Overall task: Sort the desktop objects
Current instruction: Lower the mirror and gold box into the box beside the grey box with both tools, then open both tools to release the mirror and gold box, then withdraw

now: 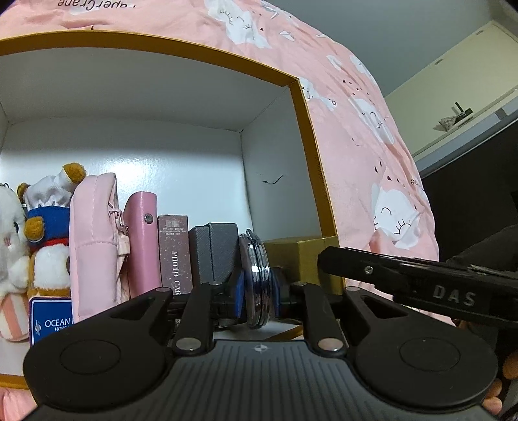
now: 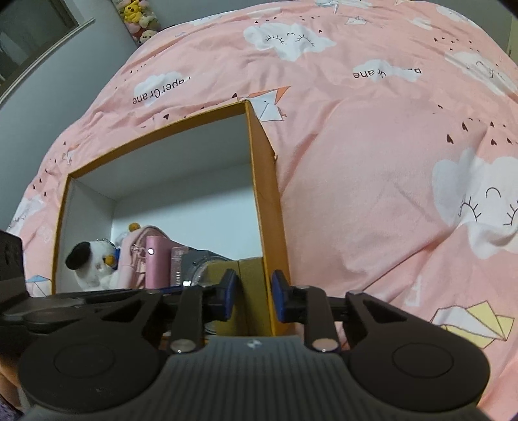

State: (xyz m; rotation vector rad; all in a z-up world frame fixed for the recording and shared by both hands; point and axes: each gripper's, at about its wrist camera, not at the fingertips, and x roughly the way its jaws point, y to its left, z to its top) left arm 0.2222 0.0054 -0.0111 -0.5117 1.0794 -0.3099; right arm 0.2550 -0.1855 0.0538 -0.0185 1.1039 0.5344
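An orange-rimmed white box [image 1: 298,107] lies on a pink bedspread. Inside stand plush toys [image 1: 48,226], a pink pouch [image 1: 94,239], a pink case [image 1: 142,239], a photo card box [image 1: 174,252], a dark grey box [image 1: 213,252] and a gold box [image 1: 301,259]. My left gripper [image 1: 257,294] is shut on a round silver compact mirror [image 1: 257,278], held on edge between the grey box and the gold box. My right gripper [image 2: 252,296] straddles the gold box [image 2: 249,291] and the orange box wall [image 2: 268,226], pads [image 2: 228,291] near its sides; I cannot tell if they press it.
The pink cloud-print bedspread [image 2: 388,194] spreads all around the box. The right gripper's body [image 1: 421,285] crosses the left wrist view at right. A cabinet [image 1: 453,81] stands behind. Plush toys [image 2: 139,16] sit far back by the wall.
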